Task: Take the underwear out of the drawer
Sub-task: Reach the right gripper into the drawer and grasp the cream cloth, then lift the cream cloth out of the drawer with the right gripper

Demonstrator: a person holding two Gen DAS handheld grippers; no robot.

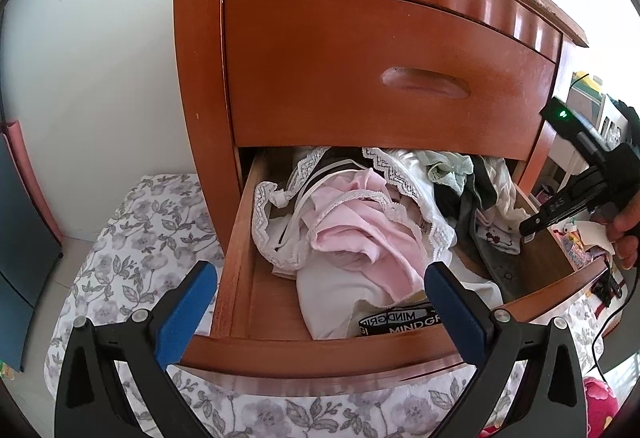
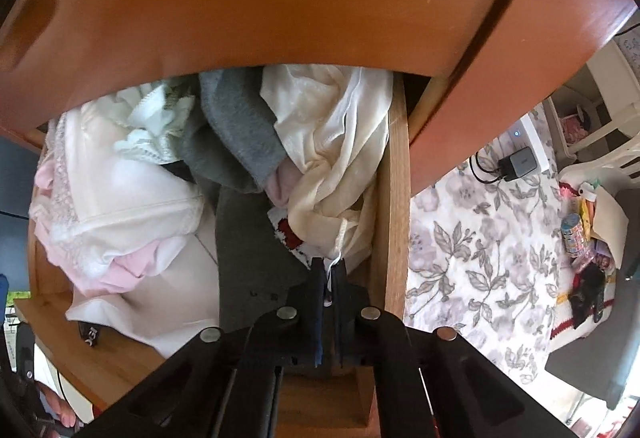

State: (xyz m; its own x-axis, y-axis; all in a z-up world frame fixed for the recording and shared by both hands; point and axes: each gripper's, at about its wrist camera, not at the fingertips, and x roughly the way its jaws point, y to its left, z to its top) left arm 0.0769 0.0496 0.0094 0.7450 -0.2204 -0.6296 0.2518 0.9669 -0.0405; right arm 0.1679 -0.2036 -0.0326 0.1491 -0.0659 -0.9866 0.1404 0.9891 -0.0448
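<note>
The lower drawer (image 1: pixel 304 350) of a reddish wooden nightstand is pulled out and stuffed with underwear. A pink piece (image 1: pixel 360 234) lies on white lace-trimmed ones, with a black printed waistband (image 1: pixel 400 320) at the front. My left gripper (image 1: pixel 320 278) hangs open over the drawer's front edge, nothing between its blue pads. My right gripper (image 2: pixel 329 270) is inside the drawer's right side, shut on the edge of a cream satin garment (image 2: pixel 332 141) beside a grey garment (image 2: pixel 240 133). Seen from the left wrist, the right gripper (image 1: pixel 532 226) reaches in from the right, held by a hand.
The upper drawer (image 1: pixel 400 77) is closed and overhangs the back of the open one. A floral bedspread (image 1: pixel 140 238) lies to the left and below. The drawer's right wall (image 2: pixel 392 197) runs next to my right gripper. Small clutter, a charger and white furniture (image 2: pixel 580 222) are at the right.
</note>
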